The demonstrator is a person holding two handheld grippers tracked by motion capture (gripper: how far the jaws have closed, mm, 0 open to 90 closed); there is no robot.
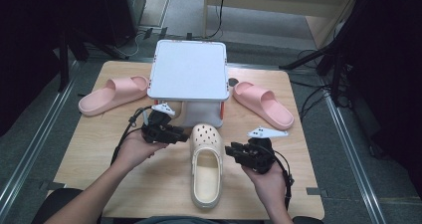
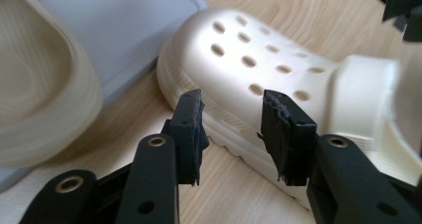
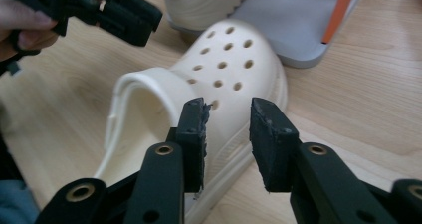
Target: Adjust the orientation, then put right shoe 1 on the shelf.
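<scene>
On the wooden desk (image 1: 99,149), at lower centre of the high view, a cream clog (image 1: 206,164) is being flanked by the left tool (image 1: 183,135) and right tool (image 1: 230,151), both parted, nothing gripped.

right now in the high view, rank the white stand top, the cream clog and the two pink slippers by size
1. white stand top
2. cream clog
3. left pink slipper and right pink slipper look alike, no ranking between them

Matt cream foam-like clog (image 1: 206,164) with punched holes, pale wood-grain table (image 1: 99,149), smooth matt pink slides (image 1: 113,94)
</scene>
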